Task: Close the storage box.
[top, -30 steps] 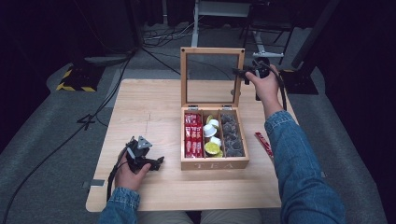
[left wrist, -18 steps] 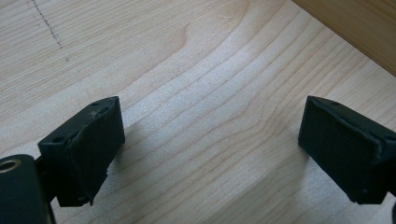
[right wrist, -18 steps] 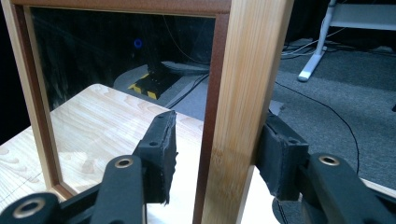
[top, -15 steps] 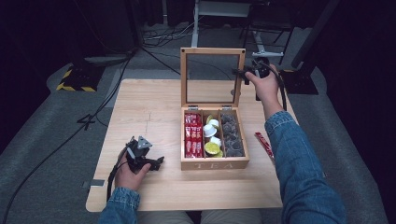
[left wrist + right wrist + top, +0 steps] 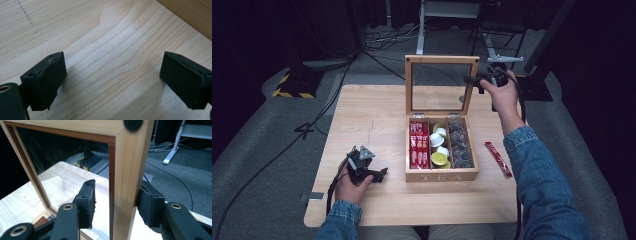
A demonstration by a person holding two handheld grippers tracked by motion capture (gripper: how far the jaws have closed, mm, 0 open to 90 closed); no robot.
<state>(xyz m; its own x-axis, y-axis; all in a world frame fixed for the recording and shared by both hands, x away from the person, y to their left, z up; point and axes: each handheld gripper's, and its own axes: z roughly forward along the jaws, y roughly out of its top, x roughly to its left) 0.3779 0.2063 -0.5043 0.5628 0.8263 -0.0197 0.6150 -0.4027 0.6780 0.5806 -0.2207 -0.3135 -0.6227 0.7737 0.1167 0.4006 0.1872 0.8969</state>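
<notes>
Right tongs (image 5: 476,79) nudged up, straddling lid (image 5: 130,170), one pad touching.
We risk slamming it; left tongs (image 5: 112,80) spread idle.

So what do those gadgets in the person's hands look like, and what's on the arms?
Each hand holds a black tool. The left gripper has a grey three-cornered plate on top and a black cable trailing from it. The right gripper is black too, with a dark cable running down along the arm. Their fingers are chunky, matte black blocks with small holes. Both arms wear blue denim sleeves.
</notes>
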